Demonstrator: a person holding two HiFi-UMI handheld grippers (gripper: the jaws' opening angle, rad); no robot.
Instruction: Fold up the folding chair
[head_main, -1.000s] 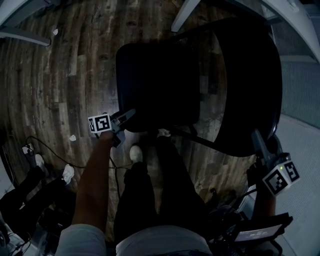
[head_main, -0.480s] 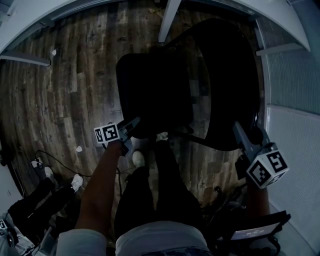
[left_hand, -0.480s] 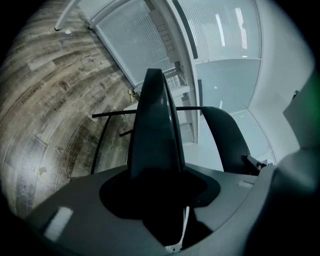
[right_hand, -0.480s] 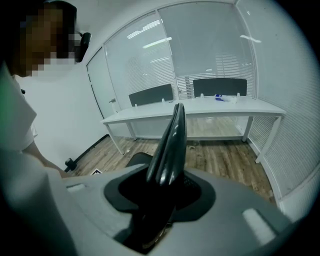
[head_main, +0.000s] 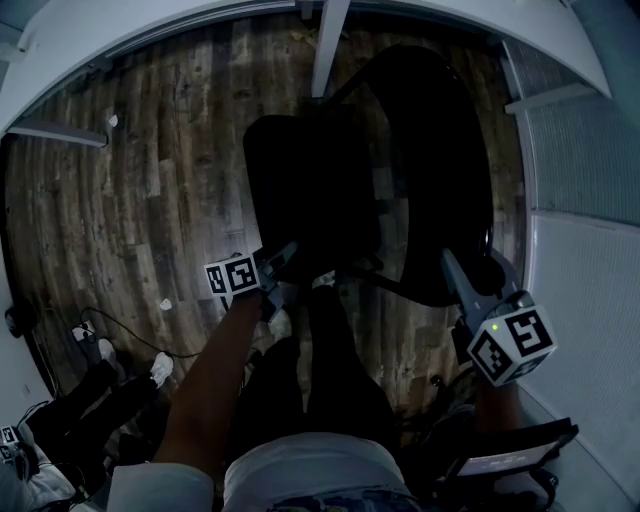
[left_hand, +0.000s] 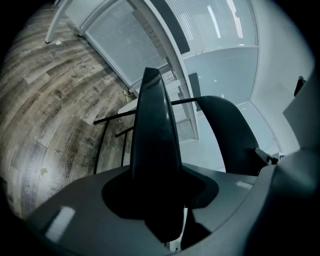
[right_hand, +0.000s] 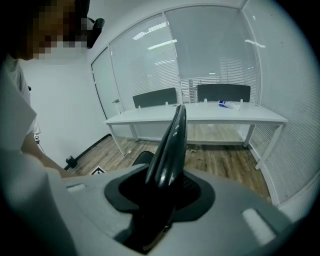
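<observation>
The black folding chair stands on the wood floor in front of me. Its seat (head_main: 315, 190) is tilted up toward the backrest (head_main: 440, 170). My left gripper (head_main: 285, 255) is at the seat's front edge. In the left gripper view the seat (left_hand: 155, 145) runs edge-on between the jaws, which have just been closing on it; the backrest (left_hand: 227, 130) shows beyond. My right gripper (head_main: 455, 270) is shut on the backrest's top edge. That edge (right_hand: 170, 145) stands upright between the jaws in the right gripper view.
White table legs (head_main: 328, 45) stand just beyond the chair. A long white desk (right_hand: 200, 115) runs along a glass wall with blinds. A cable (head_main: 130, 335) and someone's shoes (head_main: 160, 368) lie at the lower left. My own shoe (head_main: 280, 322) is under the seat's front edge.
Both grippers have risen. The left one has lifted the seat's front edge, so the seat looks narrower and closer to the backrest.
</observation>
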